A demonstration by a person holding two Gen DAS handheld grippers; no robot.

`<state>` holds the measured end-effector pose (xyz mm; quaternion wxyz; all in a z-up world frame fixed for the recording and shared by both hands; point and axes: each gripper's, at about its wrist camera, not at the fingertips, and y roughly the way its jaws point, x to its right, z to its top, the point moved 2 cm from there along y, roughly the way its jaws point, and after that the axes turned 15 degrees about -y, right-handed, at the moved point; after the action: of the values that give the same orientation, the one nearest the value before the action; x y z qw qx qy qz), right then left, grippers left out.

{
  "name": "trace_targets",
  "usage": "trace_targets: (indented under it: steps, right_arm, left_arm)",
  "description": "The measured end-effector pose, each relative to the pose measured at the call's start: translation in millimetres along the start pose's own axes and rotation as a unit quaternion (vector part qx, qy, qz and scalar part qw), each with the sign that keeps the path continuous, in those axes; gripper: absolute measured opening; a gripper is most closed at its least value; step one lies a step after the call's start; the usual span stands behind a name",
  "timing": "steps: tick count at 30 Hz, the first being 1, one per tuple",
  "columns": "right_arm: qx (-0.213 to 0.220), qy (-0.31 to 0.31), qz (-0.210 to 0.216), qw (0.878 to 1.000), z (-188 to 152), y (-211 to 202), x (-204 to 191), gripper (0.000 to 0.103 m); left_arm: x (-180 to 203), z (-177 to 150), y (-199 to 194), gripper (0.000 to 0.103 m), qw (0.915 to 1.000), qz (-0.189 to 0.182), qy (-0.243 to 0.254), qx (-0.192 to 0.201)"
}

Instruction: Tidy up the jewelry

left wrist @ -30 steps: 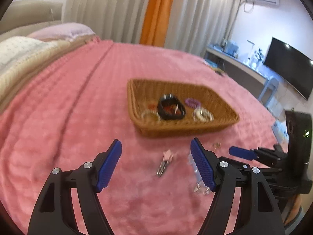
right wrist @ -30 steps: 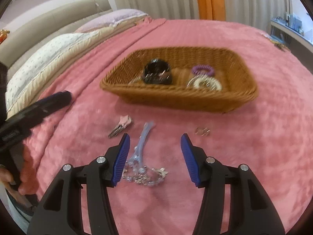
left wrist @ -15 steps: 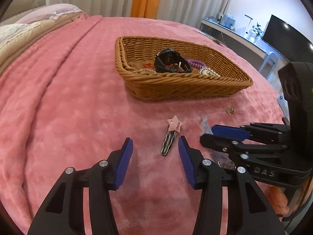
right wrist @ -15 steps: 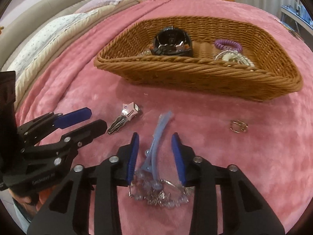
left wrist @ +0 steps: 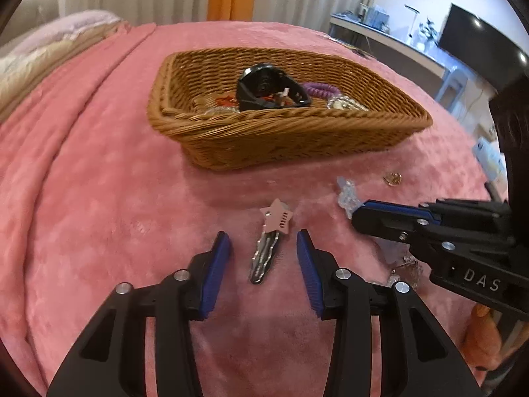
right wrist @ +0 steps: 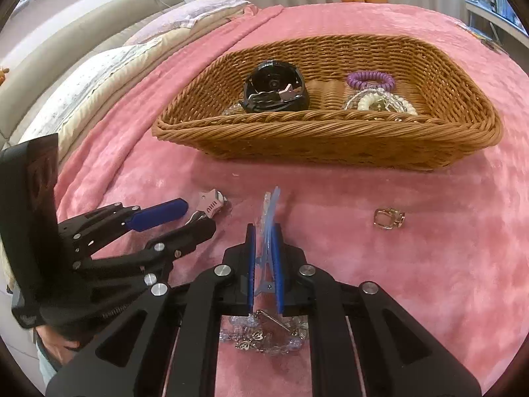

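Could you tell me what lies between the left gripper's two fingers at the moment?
The star hair clip lies on the blanket between the closing left gripper's blue pads, which do not yet touch it; the left wrist view shows this best.

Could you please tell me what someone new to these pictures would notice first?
Probably the brown woven wicker basket on the pink plush bedspread, holding a black watch and a purple coiled hair tie. In front of it, the right tongs are shut on a pale blue translucent hair clip, while the left tongs are closing around a silver clip with a pink star, not yet touching it.
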<state>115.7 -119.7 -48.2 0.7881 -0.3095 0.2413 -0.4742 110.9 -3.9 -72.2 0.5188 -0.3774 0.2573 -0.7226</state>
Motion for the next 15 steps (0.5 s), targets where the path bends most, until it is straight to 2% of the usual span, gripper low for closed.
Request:
trace_targets:
  steps: [1, 4, 7, 11, 15]
  right_arm:
    - [0.003, 0.0, -0.004, 1.0, -0.3, -2.3, 0.1, 0.008]
    - [0.014, 0.001, -0.008, 1.0, -1.3, -14.0, 1.4, 0.008]
    - [0.026, 0.0, -0.022, 0.999, -6.8, -34.9, 8.9, 0.008]
    - [0.033, 0.006, -0.04, 0.999, -15.6, -54.0, 22.3, 0.008]
    - [0.036, 0.024, -0.053, 0.998, -31.0, -66.9, 43.8, 0.008]
  left_arm:
    - [2.5, -1.6, 2.5, 0.011, 0.9999, 0.011, 0.007, -0.002]
    - [3.8, -2.4, -0.9, 0.011, 0.9997, 0.019, 0.012, 0.008]
    - [-0.9, -0.8, -9.5, 0.011, 0.9995, 0.021, -0.004, 0.021]
    - [-5.9, 0.7, -27.6, 0.011, 0.9987, -0.007, -0.029, 0.04]
    - [-0.1, -1.7, -39.6, 0.011, 0.9978, -0.022, -0.026, 0.057]
